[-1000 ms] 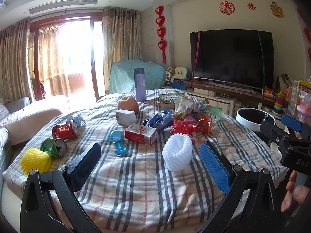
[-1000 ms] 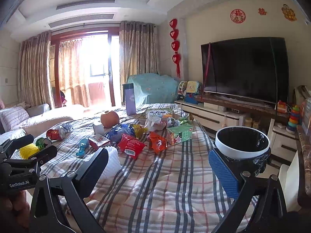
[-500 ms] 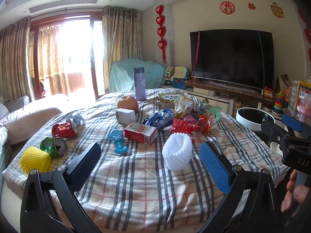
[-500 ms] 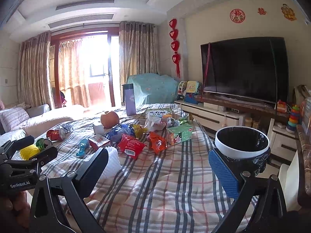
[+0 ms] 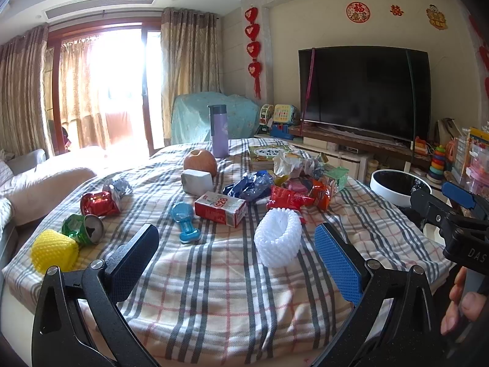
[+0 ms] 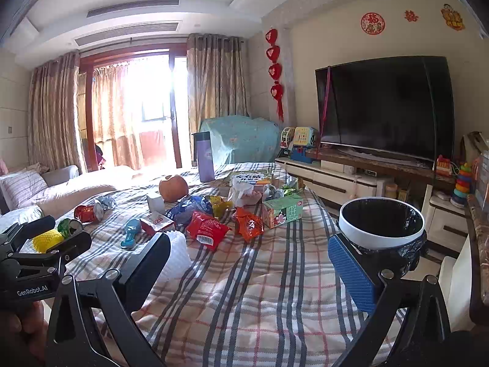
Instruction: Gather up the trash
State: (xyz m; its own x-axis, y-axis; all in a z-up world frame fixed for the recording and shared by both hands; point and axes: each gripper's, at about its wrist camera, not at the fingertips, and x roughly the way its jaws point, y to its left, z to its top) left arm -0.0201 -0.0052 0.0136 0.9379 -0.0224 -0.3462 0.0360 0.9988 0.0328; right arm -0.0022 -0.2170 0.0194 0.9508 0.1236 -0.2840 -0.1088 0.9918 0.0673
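Trash lies across a plaid-covered table: a white foam net sleeve, a red-and-white carton, a yellow foam net, a green can, a red can, and red and blue wrappers. A white-rimmed bin with a black bag stands beside the table at right. My left gripper is open and empty, just short of the white sleeve. My right gripper is open and empty over the table's near right part.
A purple flask, an orange fruit, a white box, a blue plastic toy, a green carton and a book also sit on the table. A sofa is at left, a TV stand at right.
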